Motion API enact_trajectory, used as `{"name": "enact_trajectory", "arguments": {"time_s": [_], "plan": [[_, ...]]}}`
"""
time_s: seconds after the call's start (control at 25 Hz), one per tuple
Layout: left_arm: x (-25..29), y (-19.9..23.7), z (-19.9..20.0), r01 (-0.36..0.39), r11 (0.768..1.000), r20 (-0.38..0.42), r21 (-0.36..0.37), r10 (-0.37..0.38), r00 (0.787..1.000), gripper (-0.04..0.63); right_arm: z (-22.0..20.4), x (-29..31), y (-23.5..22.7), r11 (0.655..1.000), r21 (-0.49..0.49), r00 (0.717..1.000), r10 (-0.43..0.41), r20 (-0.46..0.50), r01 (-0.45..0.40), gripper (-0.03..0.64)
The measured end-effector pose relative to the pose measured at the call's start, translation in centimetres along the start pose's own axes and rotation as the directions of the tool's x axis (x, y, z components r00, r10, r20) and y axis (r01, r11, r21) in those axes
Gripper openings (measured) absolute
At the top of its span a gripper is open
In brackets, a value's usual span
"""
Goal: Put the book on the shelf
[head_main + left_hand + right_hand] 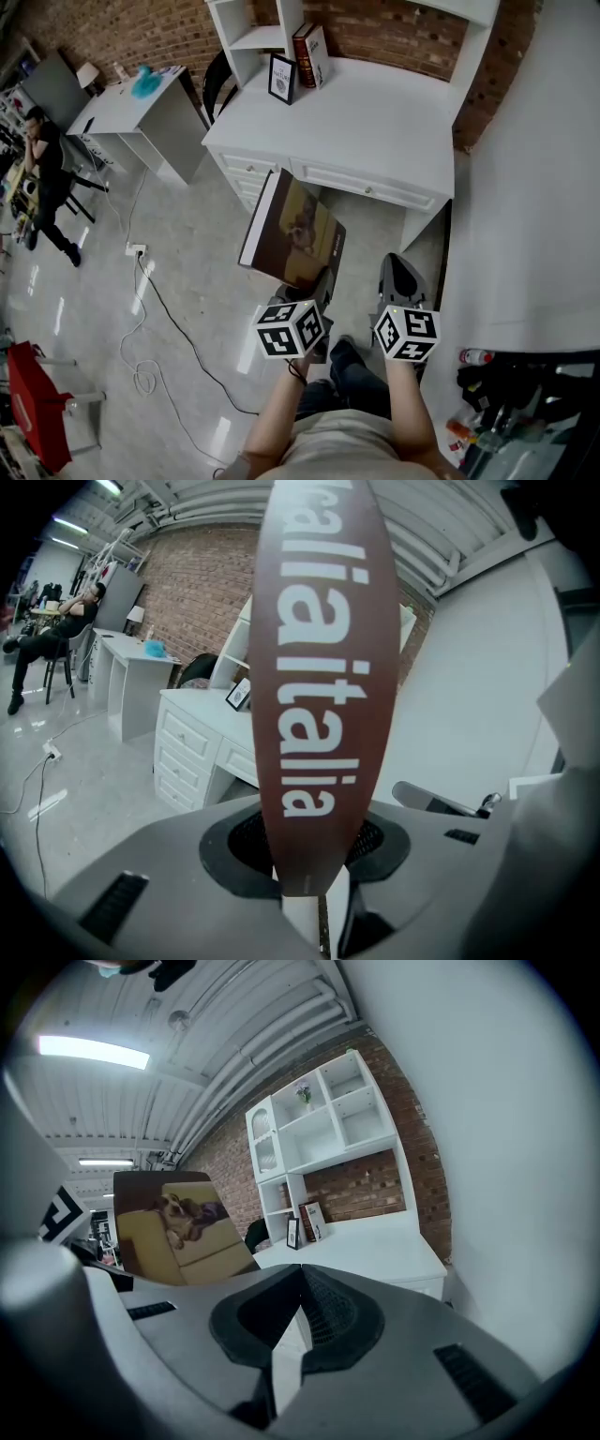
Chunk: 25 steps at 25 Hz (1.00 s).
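Left gripper pinches the book; right gripper, at its 3 o'clock, has its jaws pressed together on nothing.

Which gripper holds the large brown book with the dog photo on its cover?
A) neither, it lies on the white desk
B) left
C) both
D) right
B: the left gripper is clamped on the spine end of the large brown book, while the right gripper has its jaws together with nothing between them.
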State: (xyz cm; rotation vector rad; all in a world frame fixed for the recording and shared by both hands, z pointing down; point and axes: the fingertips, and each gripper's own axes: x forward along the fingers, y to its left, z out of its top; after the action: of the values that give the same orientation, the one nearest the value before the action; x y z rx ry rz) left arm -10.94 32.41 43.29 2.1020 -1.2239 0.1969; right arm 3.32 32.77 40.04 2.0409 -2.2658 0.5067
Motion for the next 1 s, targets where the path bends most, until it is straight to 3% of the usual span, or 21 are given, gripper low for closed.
{"name": "enact_trajectory", "arguments": {"time_s": [0.56,1.0], "plan": [[8.1,-2.0,2.6,-0.029,0.999,-0.007,-0.016,0.028,1.0,0.149,2.0,6.6,-6.3,0.999,0.025,0.999,0.031,-0.014,-0.031,0.017],[10.6,-0.7,3.5,-0.028,0.999,-0.037,-0.026,0.027,0.999,0.149,1.5,9.4,-7.0,0.998,0.055,0.999,0.02,-0.037,-0.018,0.017]]}}
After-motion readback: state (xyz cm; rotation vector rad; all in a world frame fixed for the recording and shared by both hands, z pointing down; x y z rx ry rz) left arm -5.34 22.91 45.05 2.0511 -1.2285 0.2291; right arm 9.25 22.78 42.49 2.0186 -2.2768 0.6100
